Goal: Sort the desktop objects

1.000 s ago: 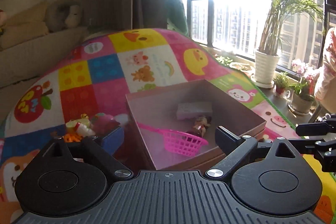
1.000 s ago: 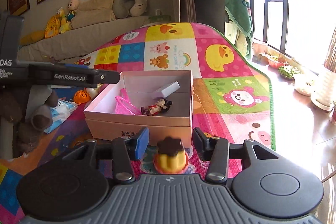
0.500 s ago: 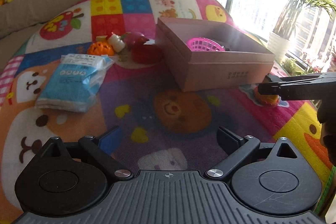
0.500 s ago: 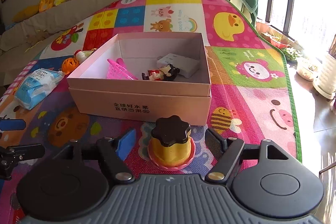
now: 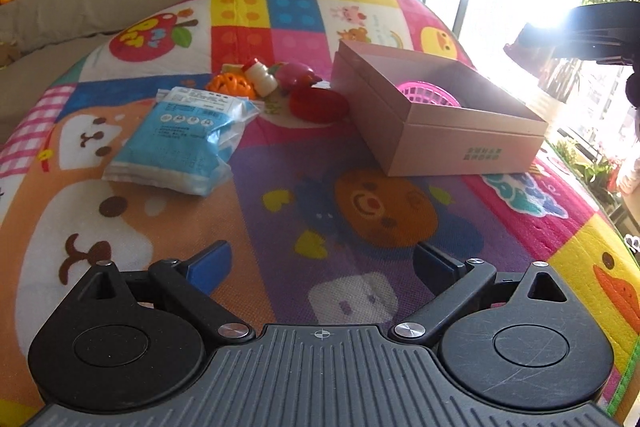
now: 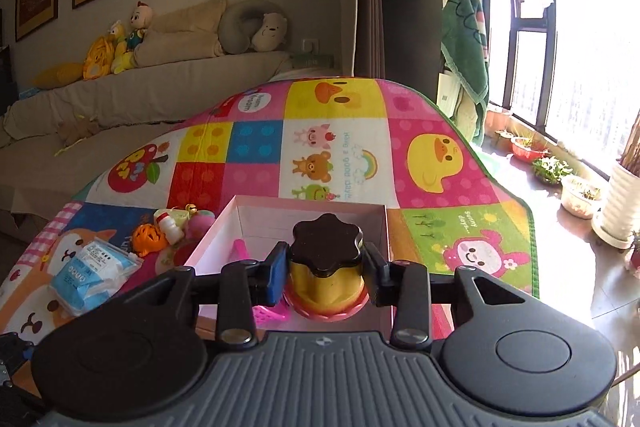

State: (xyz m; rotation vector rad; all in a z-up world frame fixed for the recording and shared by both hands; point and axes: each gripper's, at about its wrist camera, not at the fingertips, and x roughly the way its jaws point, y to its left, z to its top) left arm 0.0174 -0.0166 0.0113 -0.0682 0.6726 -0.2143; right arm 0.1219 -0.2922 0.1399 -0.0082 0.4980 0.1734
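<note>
Hovering above the play mat (image 5: 360,219), the left gripper (image 5: 322,265) is seen with its jaws spread and nothing between them. Ahead and to its left a blue tissue pack (image 5: 180,139) is laid flat; beyond it small toys (image 5: 256,83) are clustered, and ahead to its right the pink box (image 5: 460,131) is set with a pink basket (image 5: 428,95) inside. The pudding toy (image 6: 326,269) is pinched between the right gripper (image 6: 326,273) fingers, held over the box's near edge.

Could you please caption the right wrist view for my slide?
Right gripper clamps a pudding toy above the pink box.
</note>
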